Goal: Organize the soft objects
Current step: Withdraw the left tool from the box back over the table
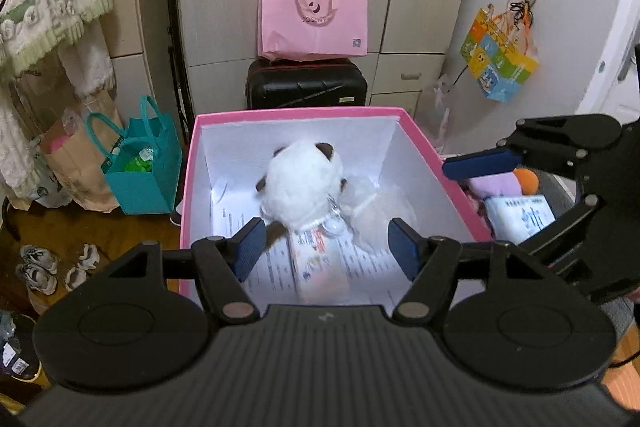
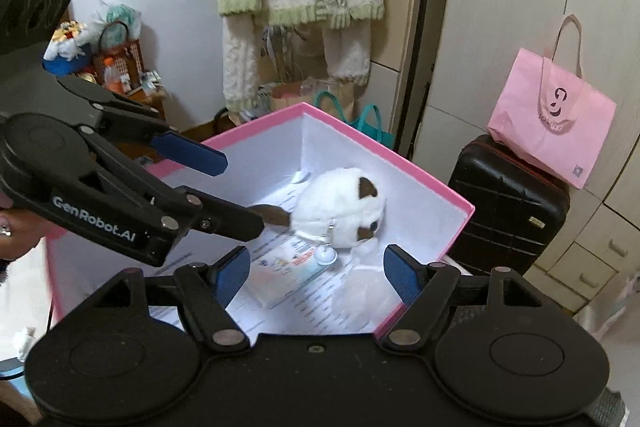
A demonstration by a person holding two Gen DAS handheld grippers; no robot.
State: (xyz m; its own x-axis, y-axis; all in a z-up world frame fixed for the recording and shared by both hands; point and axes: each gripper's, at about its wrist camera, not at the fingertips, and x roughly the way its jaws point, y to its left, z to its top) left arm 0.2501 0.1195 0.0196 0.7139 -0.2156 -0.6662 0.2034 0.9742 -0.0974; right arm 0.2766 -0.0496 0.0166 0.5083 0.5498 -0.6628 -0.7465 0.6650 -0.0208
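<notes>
- Left wrist view shows your left gripper (image 1: 327, 247) wide open over the pink box (image 1: 296, 113), and it holds nothing.
- Your right gripper (image 2: 316, 273) is wide open too, with nothing in it, near the box's corner.
- A white plush (image 1: 302, 189) sits inside the box, on papers (image 1: 276, 267) and a booklet (image 1: 320, 267).
- More soft things wait just right of the box: a purple one (image 1: 494, 185), an orange one (image 1: 526, 181) and a white pack (image 1: 520, 217).
- I think one toy is packed, and you are between picks.
- Next, reach your right gripper to the purple one, squeeze its middle, and lift it over the box wall.
- Soft things squash, so close gently.
</notes>
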